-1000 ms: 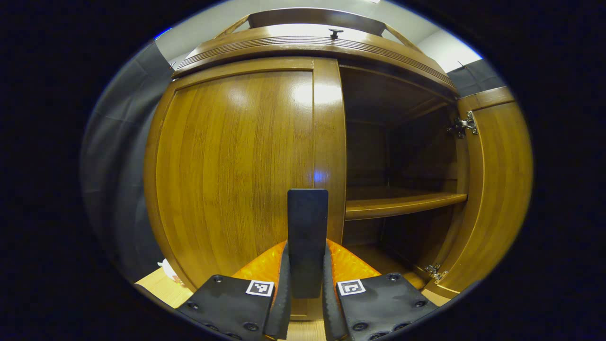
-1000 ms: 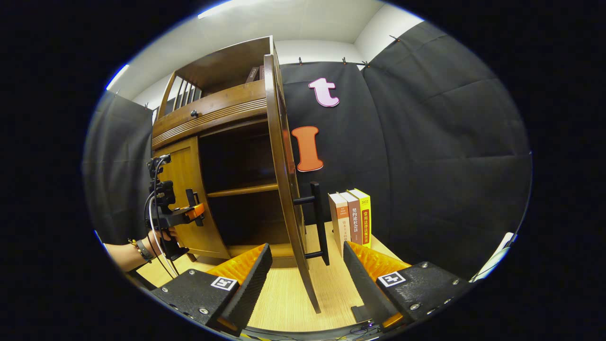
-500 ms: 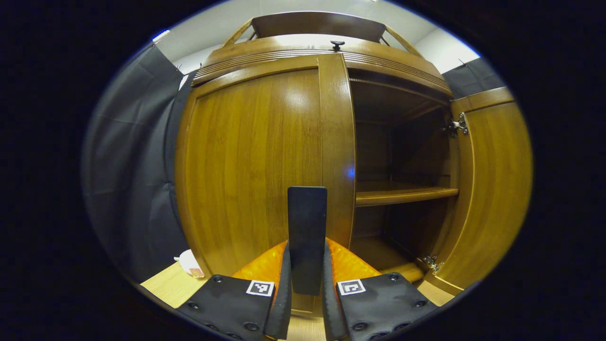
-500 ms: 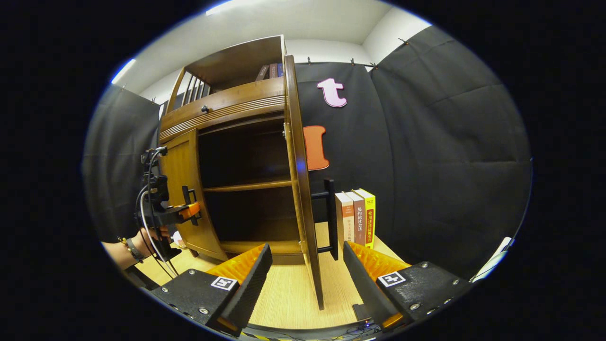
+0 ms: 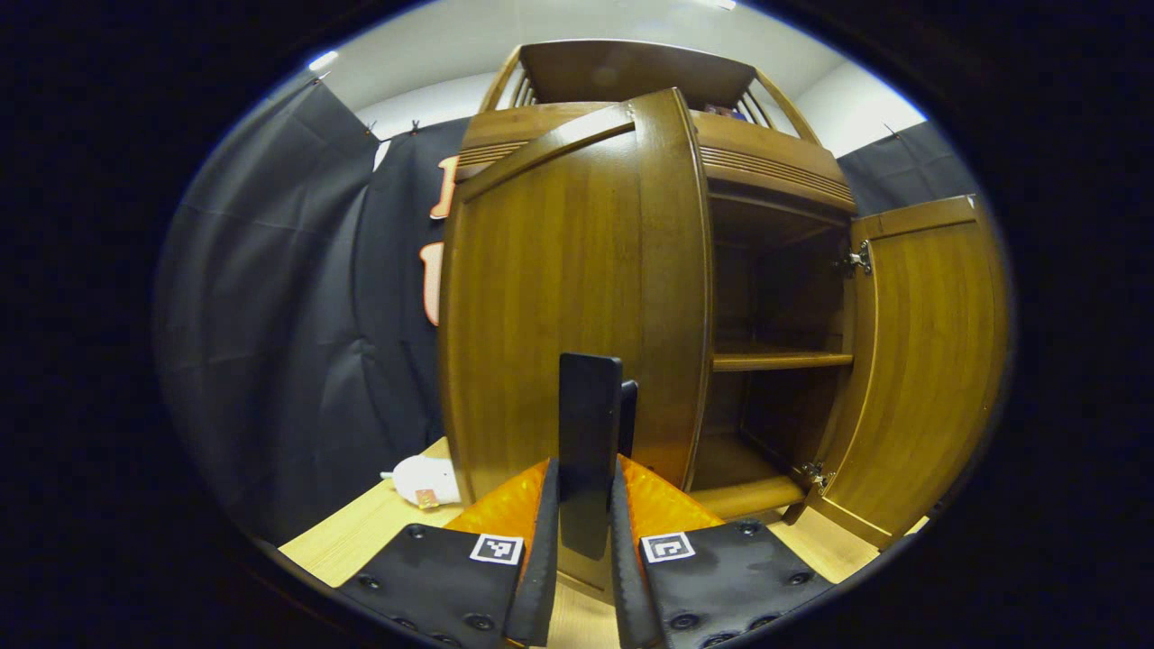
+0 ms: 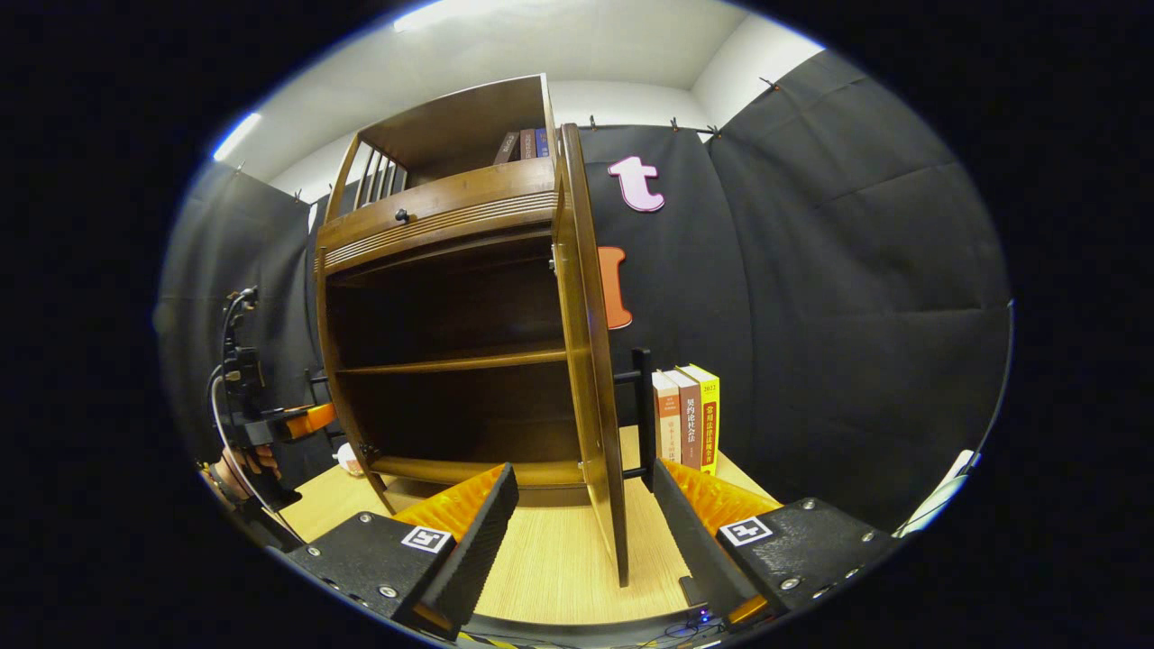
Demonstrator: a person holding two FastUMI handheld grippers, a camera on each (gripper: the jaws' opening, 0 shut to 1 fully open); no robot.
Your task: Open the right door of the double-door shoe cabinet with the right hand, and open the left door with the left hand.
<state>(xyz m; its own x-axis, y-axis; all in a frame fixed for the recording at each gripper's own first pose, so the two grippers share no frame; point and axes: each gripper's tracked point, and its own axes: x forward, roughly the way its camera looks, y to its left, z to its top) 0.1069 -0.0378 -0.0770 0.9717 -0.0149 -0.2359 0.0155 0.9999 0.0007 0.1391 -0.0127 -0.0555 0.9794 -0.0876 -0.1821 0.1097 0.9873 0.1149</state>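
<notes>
The left gripper is closed, its fingers pressed on a handle. The right gripper is held with fingers spread wide, nothing gripped between them.

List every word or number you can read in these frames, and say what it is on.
"2022": at the top of the yellow book's spine, right of the shoe cabinet.
Vertical characters lower on that spine and on the two books beside it: too small to read for certain.
Spines of the books on the top shelf: too small to read.
</notes>
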